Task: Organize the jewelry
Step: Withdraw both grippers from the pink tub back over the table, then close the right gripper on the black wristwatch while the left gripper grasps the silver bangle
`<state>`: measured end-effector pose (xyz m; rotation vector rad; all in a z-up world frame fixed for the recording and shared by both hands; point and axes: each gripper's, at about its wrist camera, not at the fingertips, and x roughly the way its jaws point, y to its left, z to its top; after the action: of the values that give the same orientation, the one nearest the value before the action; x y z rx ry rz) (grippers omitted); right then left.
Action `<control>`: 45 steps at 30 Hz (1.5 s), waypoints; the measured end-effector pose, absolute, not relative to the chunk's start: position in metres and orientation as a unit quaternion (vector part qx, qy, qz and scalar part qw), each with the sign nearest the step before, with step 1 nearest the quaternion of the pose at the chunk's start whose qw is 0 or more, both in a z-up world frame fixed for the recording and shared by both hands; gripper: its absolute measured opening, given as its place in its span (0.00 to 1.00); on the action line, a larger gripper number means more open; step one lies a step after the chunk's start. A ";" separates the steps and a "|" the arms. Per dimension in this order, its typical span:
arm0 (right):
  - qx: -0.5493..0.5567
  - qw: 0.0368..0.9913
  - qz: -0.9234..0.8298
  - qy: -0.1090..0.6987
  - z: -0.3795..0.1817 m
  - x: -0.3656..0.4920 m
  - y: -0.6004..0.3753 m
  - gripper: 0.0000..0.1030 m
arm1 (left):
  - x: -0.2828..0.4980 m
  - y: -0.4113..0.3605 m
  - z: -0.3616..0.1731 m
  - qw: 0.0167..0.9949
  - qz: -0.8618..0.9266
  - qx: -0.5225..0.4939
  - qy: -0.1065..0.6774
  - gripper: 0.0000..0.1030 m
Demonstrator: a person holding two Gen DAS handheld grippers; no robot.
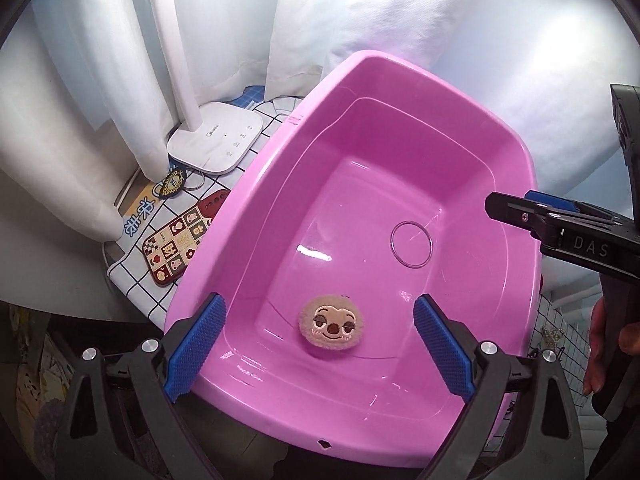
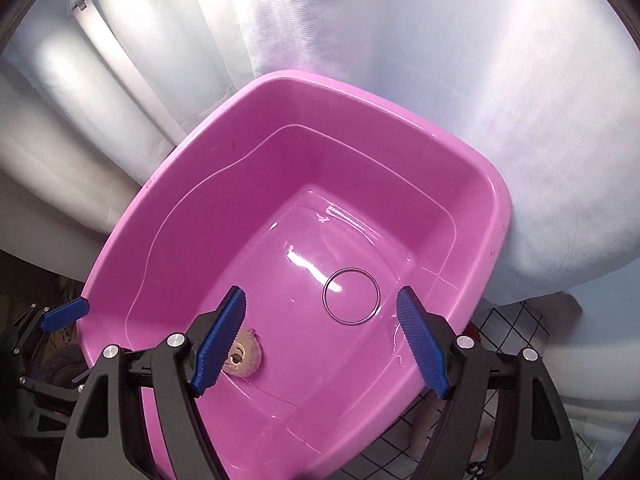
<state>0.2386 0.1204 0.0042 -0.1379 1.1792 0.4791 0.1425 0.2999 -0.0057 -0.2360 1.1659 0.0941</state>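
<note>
White curtain (image 1: 400,20) backs the scene in both views. A pink plastic basin (image 1: 256,184) fills the centre, resting on a worktop (image 1: 132,280) covered in a white cloth with a dark grid.

Left gripper (image 1: 318,344): jaws spread wide, nothing between the pads; it hangs over the near end of the basin, pointing steeply down. Directly between and below its blue pads (image 1: 200,344) a round plush face charm (image 1: 331,322) lies on the basin floor, untouched.

Right gripper (image 2: 320,340): jaws partly open and empty. A thin metal ring (image 2: 351,296) lies flat on the basin floor, just ahead of the jaws and nearer the right-hand pad, clear of both.

Left wrist view only: a white lamp base (image 1: 216,136) with its upright stem, a patchwork-patterned rectangular tag (image 1: 176,248), a dark oval badge (image 1: 173,182) and a small wire ring beside it, all on the worktop left of the basin; also the right gripper entering at the right edge, with a person's fingers (image 1: 596,344) below it.

Right wrist view only: the charm half hidden behind the left-hand pad, and one blue pad of the left gripper at the left margin.
</note>
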 end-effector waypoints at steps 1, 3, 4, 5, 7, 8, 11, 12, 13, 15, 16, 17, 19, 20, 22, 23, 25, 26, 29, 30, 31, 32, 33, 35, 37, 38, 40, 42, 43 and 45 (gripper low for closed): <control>-0.057 0.806 0.222 0.546 0.007 0.232 0.113 0.73 | 0.140 0.297 -0.003 0.831 0.040 -0.109 0.545 0.91; -0.039 0.814 0.219 0.537 0.013 0.215 0.096 0.74 | 0.134 0.287 0.005 0.840 0.030 -0.103 0.532 0.93; -0.031 0.817 0.220 0.532 0.016 0.206 0.087 0.74 | 0.131 0.282 0.008 0.846 0.027 -0.097 0.523 0.93; -0.023 0.820 0.220 0.528 0.017 0.198 0.076 0.74 | 0.127 0.277 0.012 0.853 0.025 -0.089 0.514 0.93; -0.011 0.830 0.213 0.516 0.021 0.178 0.056 0.74 | 0.122 0.265 0.018 0.862 0.023 -0.075 0.500 0.93; -0.005 0.835 0.207 0.509 0.021 0.168 0.044 0.74 | 0.119 0.259 0.020 0.865 0.022 -0.070 0.496 0.93; 0.008 0.854 0.183 0.487 0.025 0.137 0.011 0.74 | 0.108 0.238 0.024 0.871 0.012 -0.064 0.486 0.94; 0.012 0.861 0.173 0.478 0.026 0.125 -0.001 0.74 | 0.102 0.230 0.025 0.875 0.010 -0.063 0.480 0.94; 0.017 0.867 0.164 0.471 0.025 0.113 -0.014 0.74 | 0.097 0.221 0.026 0.879 0.009 -0.061 0.473 0.94; 0.030 0.873 0.150 0.464 0.022 0.092 -0.038 0.75 | 0.086 0.203 0.026 0.884 0.004 -0.062 0.464 0.94; 0.039 0.873 0.143 0.464 0.019 0.080 -0.051 0.75 | 0.081 0.194 0.024 0.884 0.002 -0.064 0.463 0.94; 0.048 0.873 0.138 0.466 0.017 0.070 -0.066 0.75 | 0.075 0.183 0.023 0.884 -0.002 -0.066 0.462 0.94; 0.063 0.871 0.124 0.472 0.009 0.045 -0.096 0.75 | 0.064 0.162 0.021 0.885 -0.008 -0.065 0.462 0.94; 0.070 0.869 0.116 0.475 0.002 0.035 -0.111 0.75 | 0.059 0.151 0.021 0.885 -0.010 -0.059 0.461 0.94; 0.079 0.868 0.096 0.480 -0.006 0.014 -0.141 0.75 | 0.048 0.127 0.021 0.886 -0.013 -0.044 0.462 0.94; 0.081 0.869 0.084 0.482 -0.011 0.003 -0.156 0.75 | 0.042 0.116 0.021 0.886 -0.017 -0.039 0.462 0.94; 0.082 0.870 0.062 0.482 -0.018 -0.019 -0.188 0.75 | 0.030 0.094 0.018 0.885 -0.025 -0.034 0.463 0.94; 0.081 0.871 0.051 0.481 -0.021 -0.029 -0.202 0.75 | 0.024 0.082 0.017 0.885 -0.028 -0.033 0.464 0.94; 0.063 0.880 0.018 0.470 -0.027 -0.059 -0.244 0.75 | 0.007 0.052 0.008 0.882 -0.035 -0.032 0.470 0.94; 0.057 0.883 0.012 0.466 -0.029 -0.068 -0.257 0.75 | 0.001 0.041 0.003 0.880 -0.038 -0.034 0.473 0.94; 0.057 0.884 0.009 0.464 -0.033 -0.077 -0.270 0.75 | -0.004 0.032 -0.001 0.878 -0.039 -0.037 0.476 0.94; 0.061 0.884 0.010 0.464 -0.037 -0.083 -0.281 0.75 | -0.010 0.024 -0.007 0.875 -0.042 -0.040 0.481 0.94; 0.069 0.882 0.011 0.466 -0.041 -0.089 -0.293 0.75 | -0.016 0.014 -0.012 0.872 -0.043 -0.042 0.485 0.94; 0.084 0.877 0.010 0.473 -0.050 -0.097 -0.313 0.75 | -0.027 -0.002 -0.023 0.868 -0.042 -0.042 0.493 0.94; 0.093 0.870 0.008 0.484 -0.060 -0.102 -0.327 0.75 | -0.036 -0.016 -0.034 0.865 -0.042 -0.041 0.499 0.94; 0.098 0.867 0.007 0.488 -0.066 -0.104 -0.333 0.75 | -0.040 -0.022 -0.039 0.863 -0.043 -0.041 0.502 0.94; 0.107 0.862 0.010 0.496 -0.075 -0.107 -0.341 0.75 | -0.046 -0.032 -0.047 0.861 -0.046 -0.038 0.505 0.94; 0.111 0.859 0.012 0.499 -0.082 -0.108 -0.343 0.75 | -0.048 -0.043 -0.054 0.861 -0.047 -0.030 0.505 0.94; 0.110 0.859 0.012 0.499 -0.084 -0.107 -0.344 0.75 | -0.049 -0.048 -0.057 0.862 -0.049 -0.025 0.505 0.94; 0.106 0.863 0.006 0.494 -0.085 -0.105 -0.345 0.75 | -0.048 -0.057 -0.061 0.863 -0.063 -0.023 0.501 0.94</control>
<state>-0.1054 -0.3453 -0.0845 0.2226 1.0354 0.0130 -0.0483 -0.0566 -0.0614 -0.0486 1.0508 -0.1314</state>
